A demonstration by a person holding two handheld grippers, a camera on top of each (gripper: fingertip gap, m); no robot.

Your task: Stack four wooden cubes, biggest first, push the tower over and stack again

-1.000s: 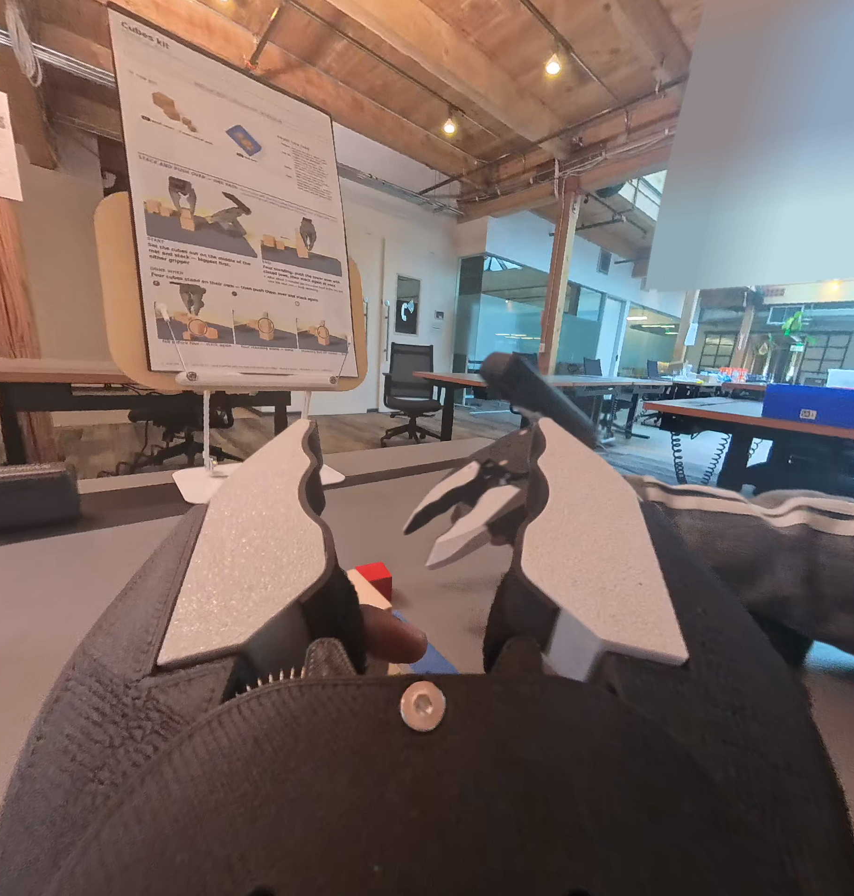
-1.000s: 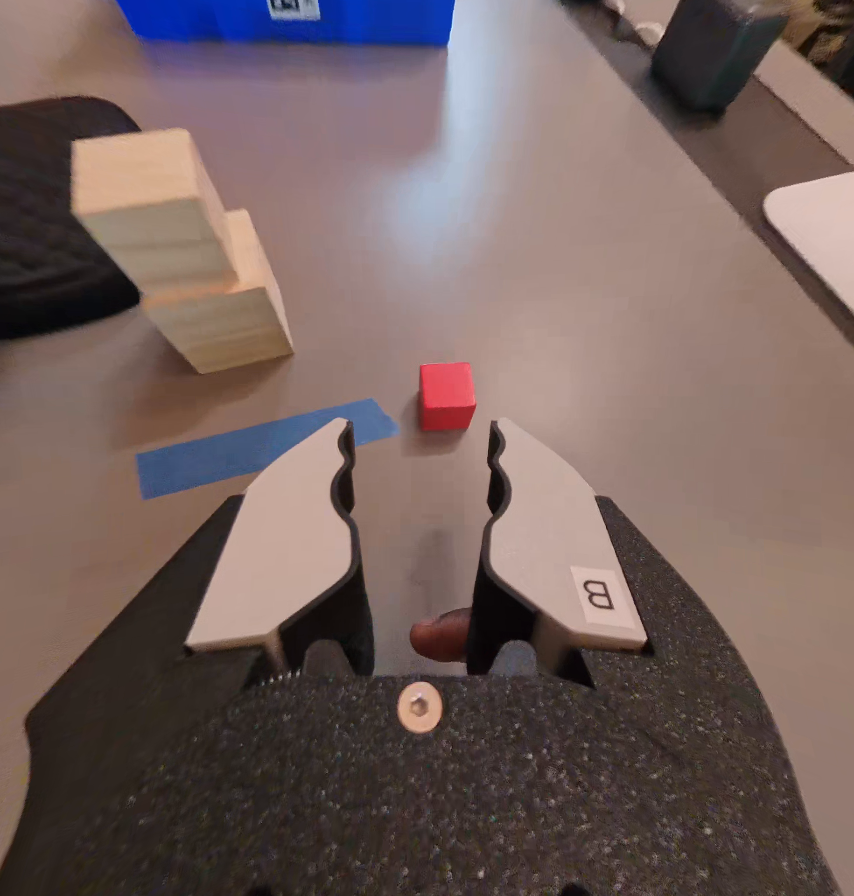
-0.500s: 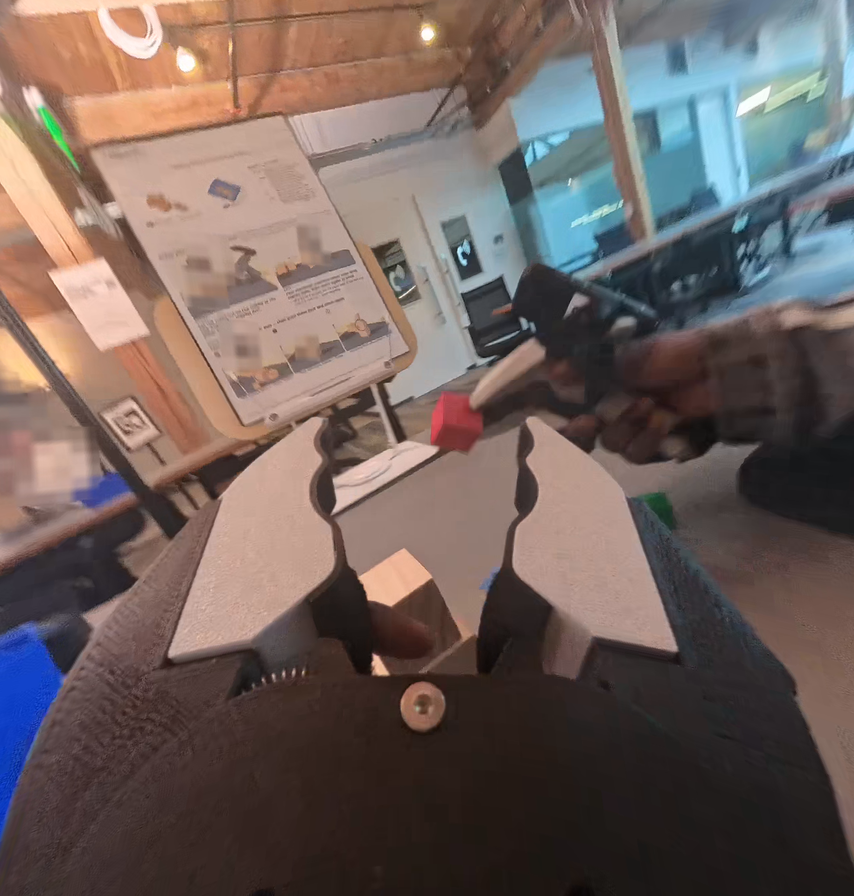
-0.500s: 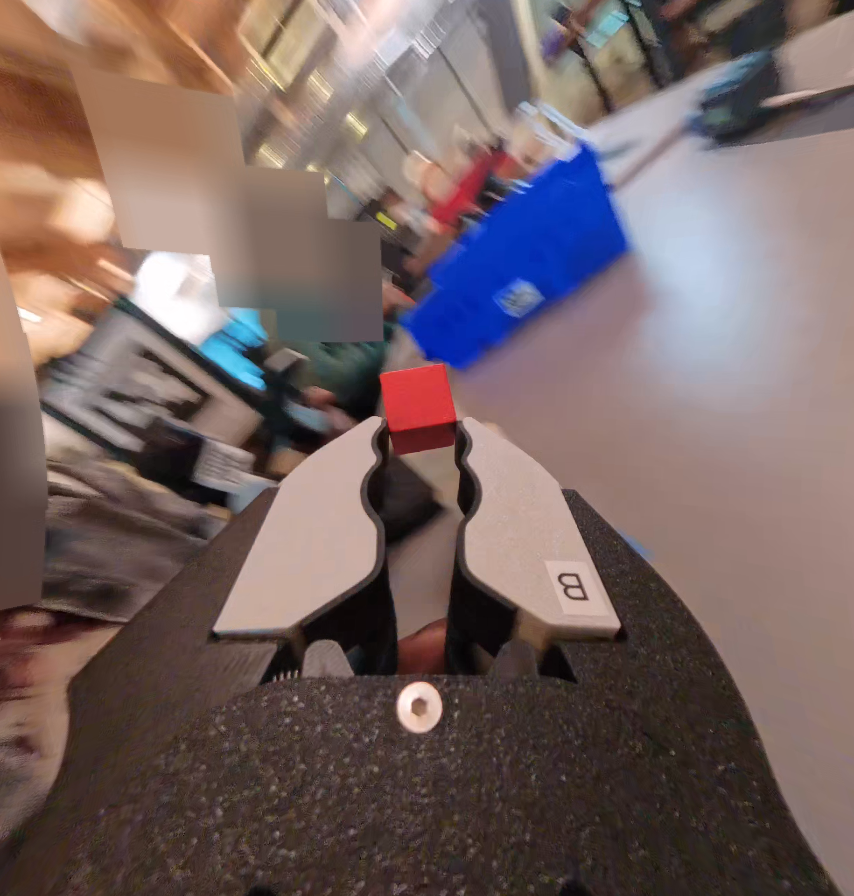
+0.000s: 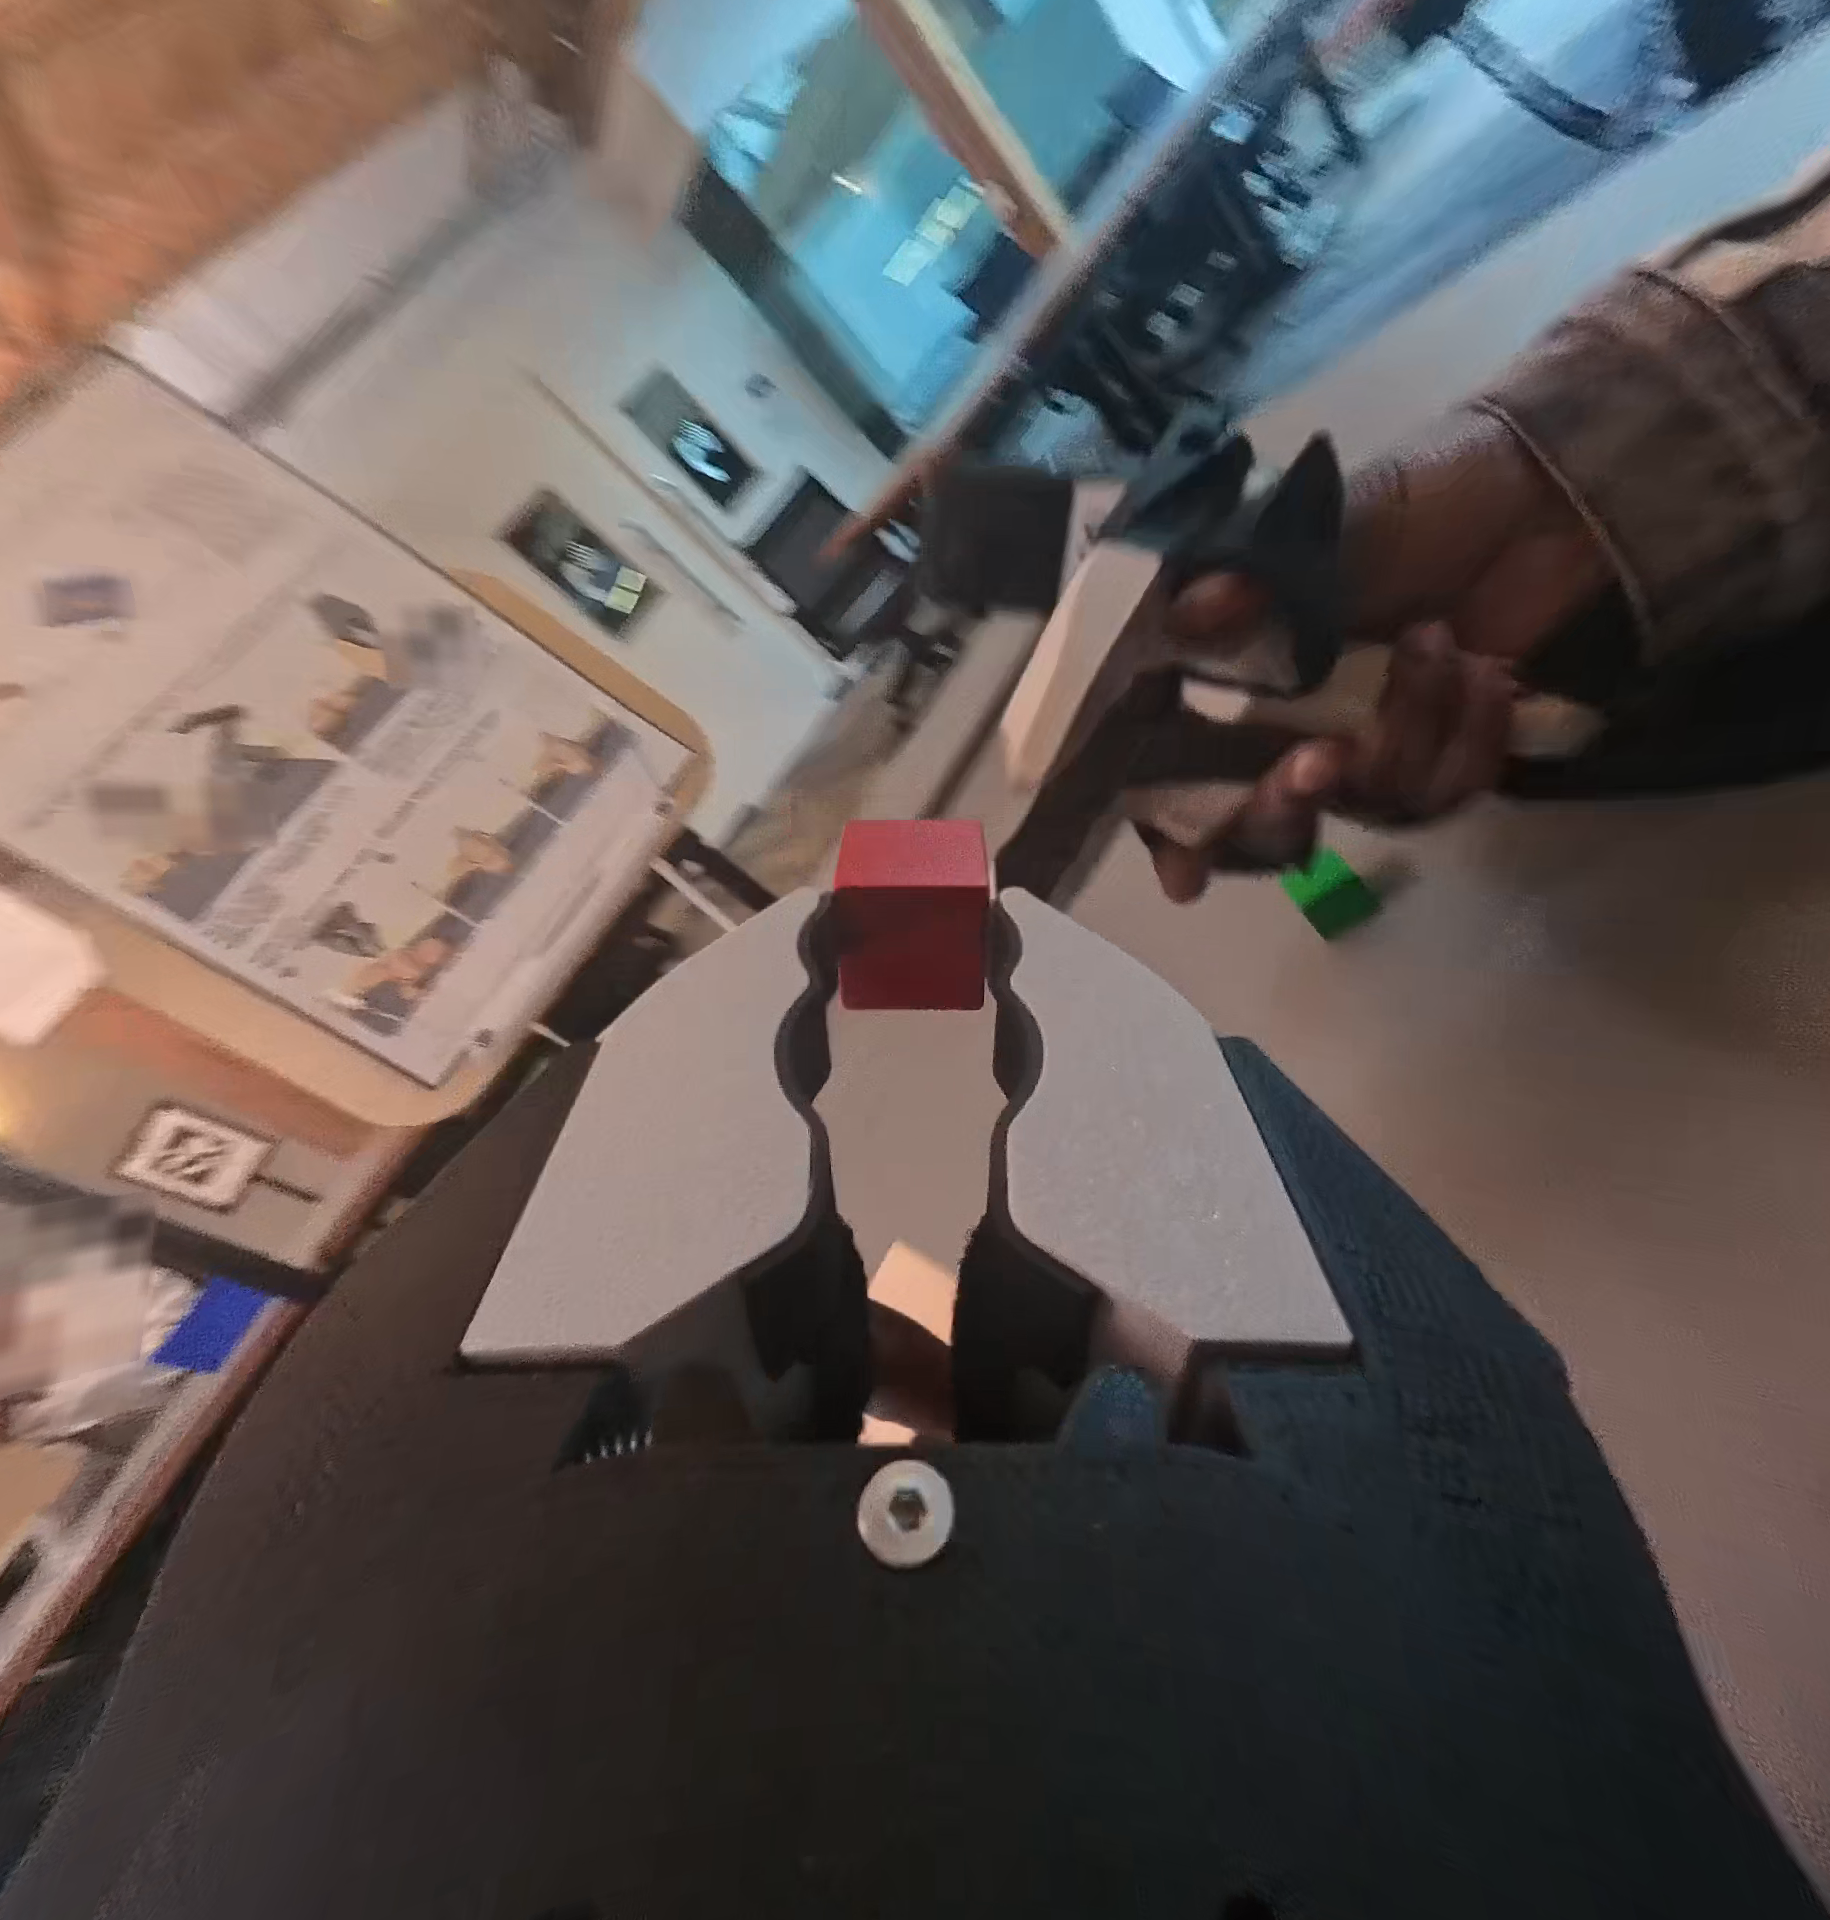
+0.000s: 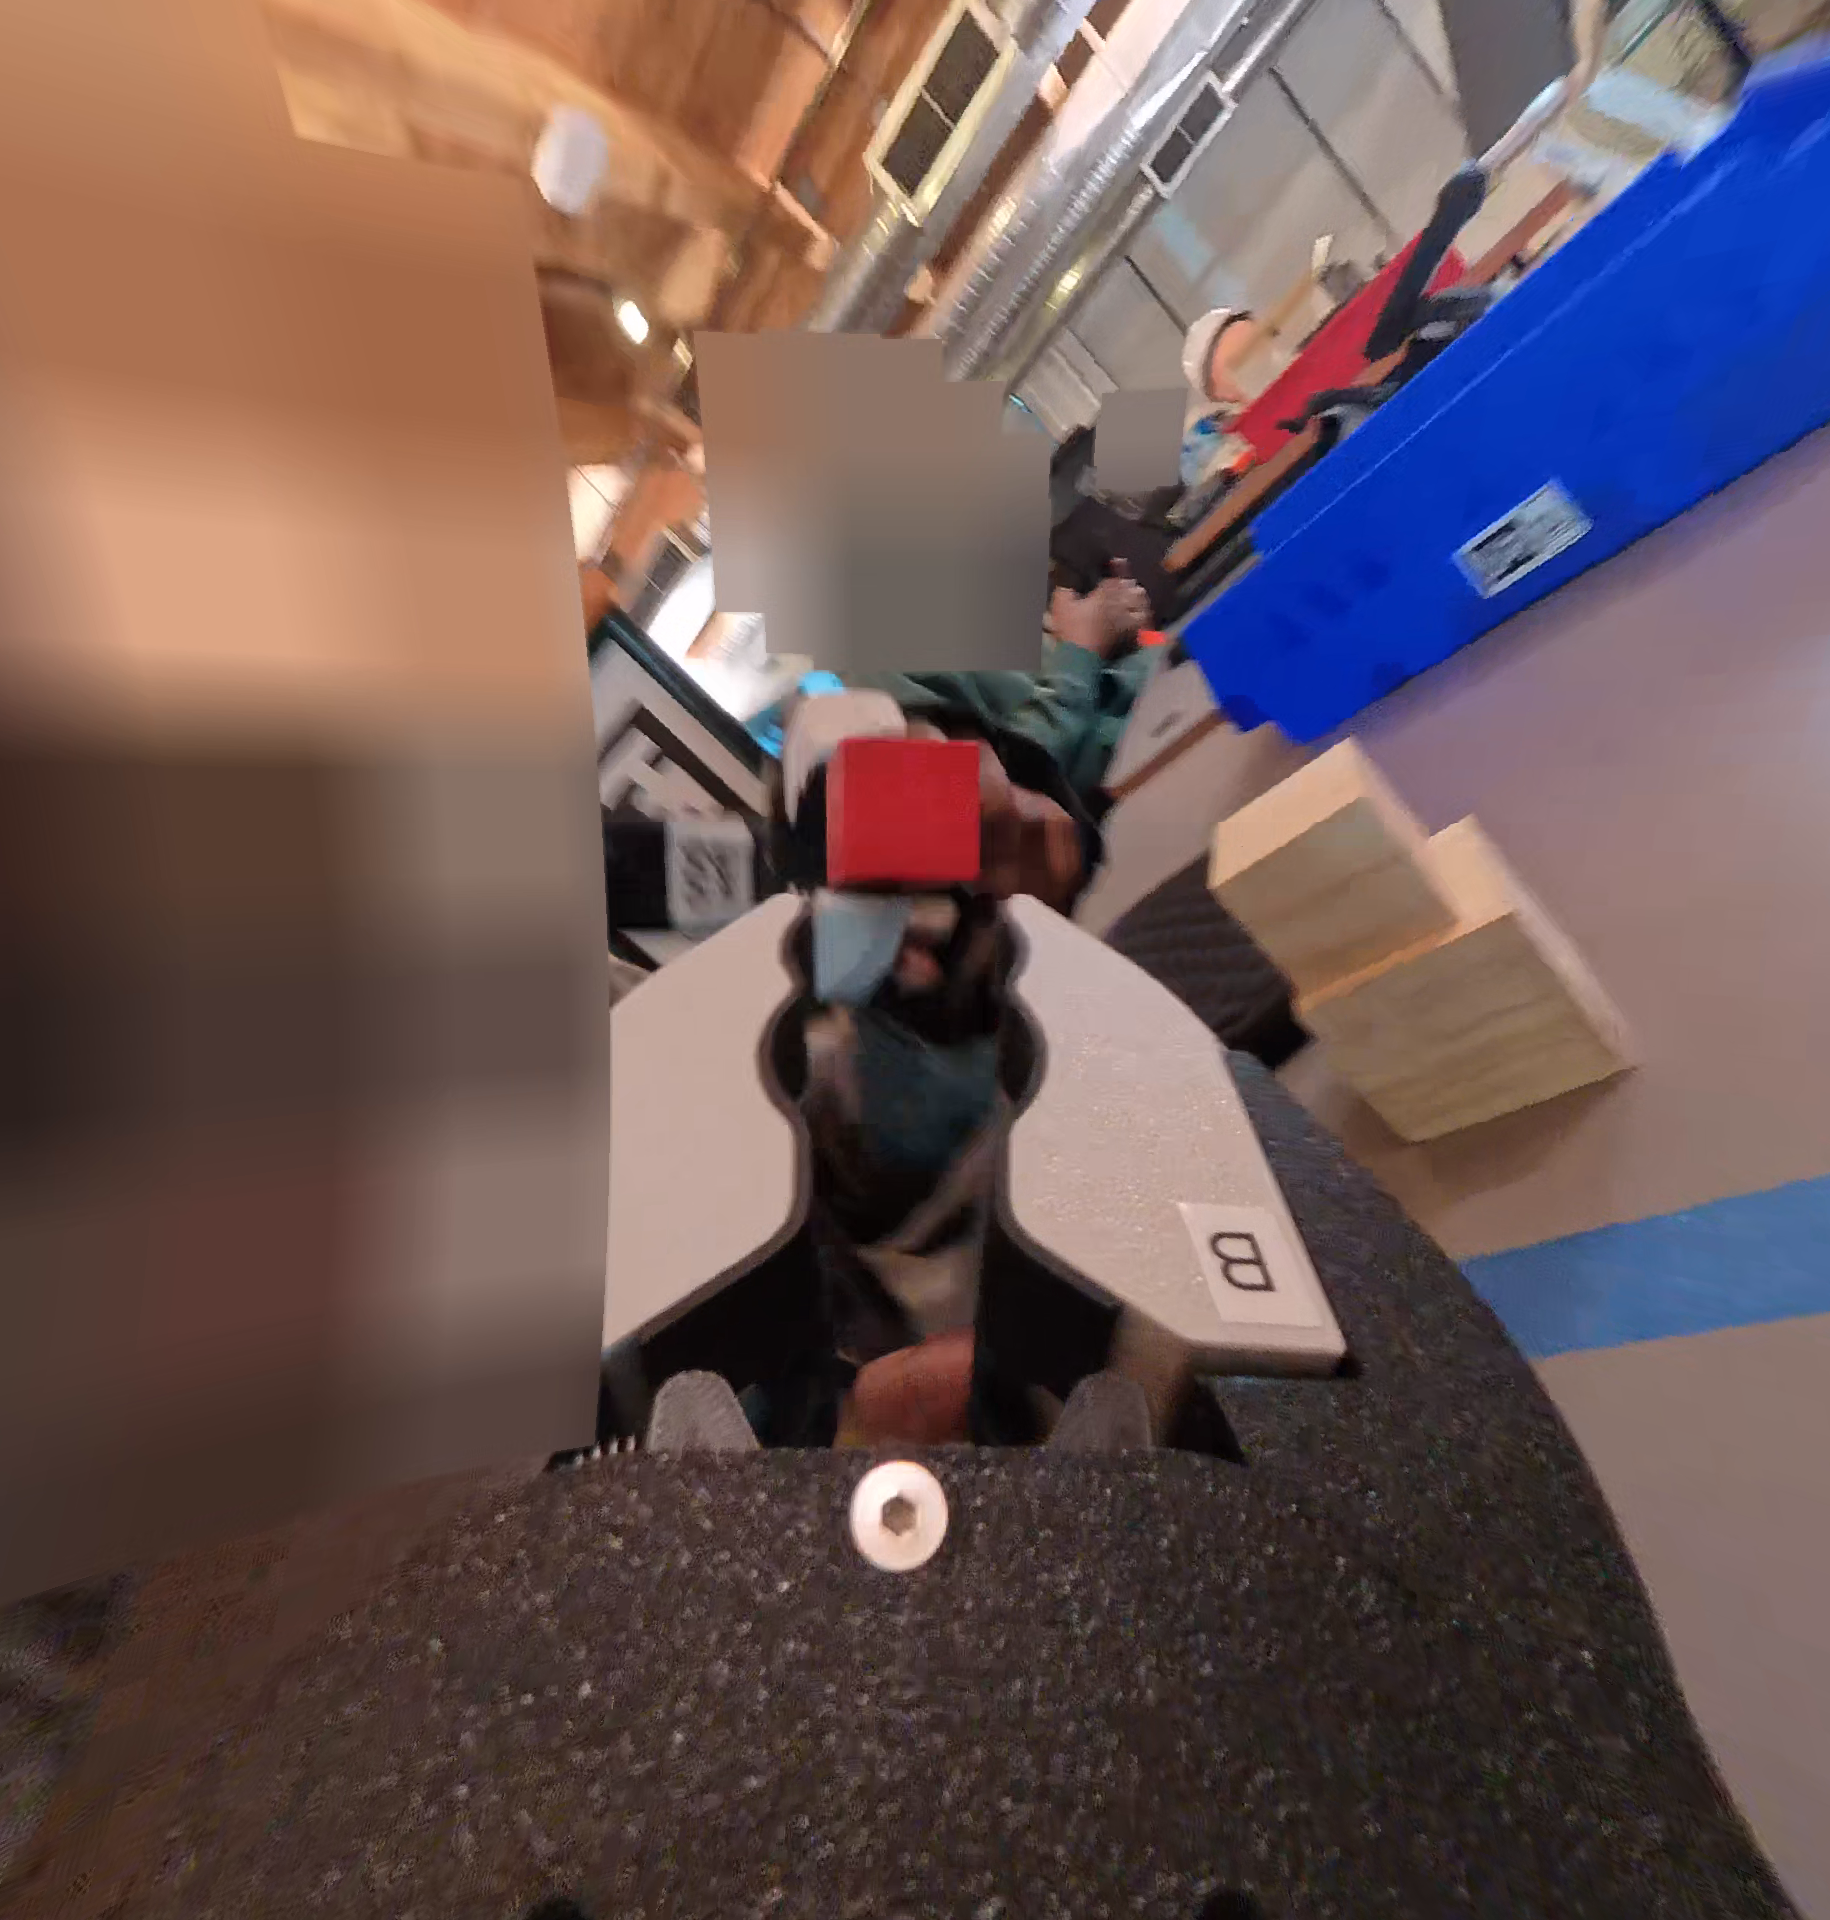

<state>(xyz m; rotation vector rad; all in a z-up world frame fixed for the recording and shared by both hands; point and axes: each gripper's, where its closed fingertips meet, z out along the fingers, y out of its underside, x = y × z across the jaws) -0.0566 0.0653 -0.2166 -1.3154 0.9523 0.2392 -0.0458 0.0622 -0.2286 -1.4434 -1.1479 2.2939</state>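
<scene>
Left wrist view: my left gripper [image 5: 913, 925] pinches the red cube [image 5: 911, 914], right gripper's [image 6: 906, 920] jaws parted just short of it

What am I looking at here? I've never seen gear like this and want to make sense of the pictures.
No robot here: a person holds a hand-held two-finger tool in each hand. Each picture comes from a camera on one tool, looking forward along its grey fingers, so the black body fills the bottom.

In the left view, the left tool pinches a small red cube in the air. The person's other hand shows farther off. In the right view, the right tool is open and holds nothing.

On the grey table lie a green cube, two stacked pale wooden cubes, a blue tape strip and a blue bin.
</scene>
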